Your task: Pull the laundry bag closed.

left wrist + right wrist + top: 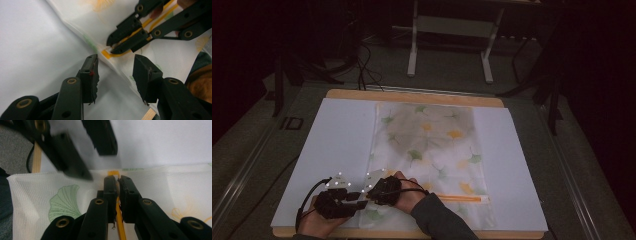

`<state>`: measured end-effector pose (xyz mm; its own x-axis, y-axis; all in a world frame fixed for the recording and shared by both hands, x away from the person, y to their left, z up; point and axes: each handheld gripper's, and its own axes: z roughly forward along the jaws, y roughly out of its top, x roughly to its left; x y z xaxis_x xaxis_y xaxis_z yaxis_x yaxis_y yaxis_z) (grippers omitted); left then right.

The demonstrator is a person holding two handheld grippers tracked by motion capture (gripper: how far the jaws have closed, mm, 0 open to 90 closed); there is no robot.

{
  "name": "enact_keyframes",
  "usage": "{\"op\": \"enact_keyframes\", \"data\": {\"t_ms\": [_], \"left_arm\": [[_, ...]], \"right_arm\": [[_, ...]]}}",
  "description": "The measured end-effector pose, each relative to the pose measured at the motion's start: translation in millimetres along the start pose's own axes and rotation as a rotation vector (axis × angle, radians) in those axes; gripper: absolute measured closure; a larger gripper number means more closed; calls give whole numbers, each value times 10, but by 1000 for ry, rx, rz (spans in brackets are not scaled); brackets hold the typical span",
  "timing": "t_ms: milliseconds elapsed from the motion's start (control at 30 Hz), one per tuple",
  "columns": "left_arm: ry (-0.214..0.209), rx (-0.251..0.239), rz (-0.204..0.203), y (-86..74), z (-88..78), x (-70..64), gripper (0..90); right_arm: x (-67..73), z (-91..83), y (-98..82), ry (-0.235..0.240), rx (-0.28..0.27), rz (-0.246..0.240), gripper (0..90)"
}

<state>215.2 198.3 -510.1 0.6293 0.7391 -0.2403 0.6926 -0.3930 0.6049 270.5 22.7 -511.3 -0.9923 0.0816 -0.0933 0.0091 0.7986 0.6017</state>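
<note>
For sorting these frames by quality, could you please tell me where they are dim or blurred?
High view: dim overall, room beyond the table nearly black. Right gripper view: the left hand-held gripper is blurred up close, mesh bag sharp. Left gripper view: evenly lit, the orange zipper clear.

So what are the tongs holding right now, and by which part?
The right tongs pinch the leaf-print mesh bag at its yellow zipper end; the left tongs stand open, holding nothing.

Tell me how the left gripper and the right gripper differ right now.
The left gripper is open with nothing between its pads; the right gripper is shut on the orange zipper of the leaf-print mesh bag. The left hovers at the bag's edge; the right sits on the bag. Both are black.
</note>
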Motion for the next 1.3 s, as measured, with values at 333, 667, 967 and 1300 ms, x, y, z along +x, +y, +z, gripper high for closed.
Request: {"op": "enact_keyframes", "data": {"t_ms": [333, 667, 967, 1300], "left_arm": [[-42, 27, -51, 4, 152, 59, 548], [-114, 42, -53, 40, 257, 87, 663], [-115, 50, -40, 35, 287, 89, 849], [-119, 34, -38, 21, 275, 87, 873]], "right_arm": [[18, -95, 18, -14, -12, -6, 844], [35, -126, 30, -16, -14, -18, 844], [19, -116, -37, -5, -13, -9, 844], [-1, -92, -94, 15, -7, 1, 846]]}}
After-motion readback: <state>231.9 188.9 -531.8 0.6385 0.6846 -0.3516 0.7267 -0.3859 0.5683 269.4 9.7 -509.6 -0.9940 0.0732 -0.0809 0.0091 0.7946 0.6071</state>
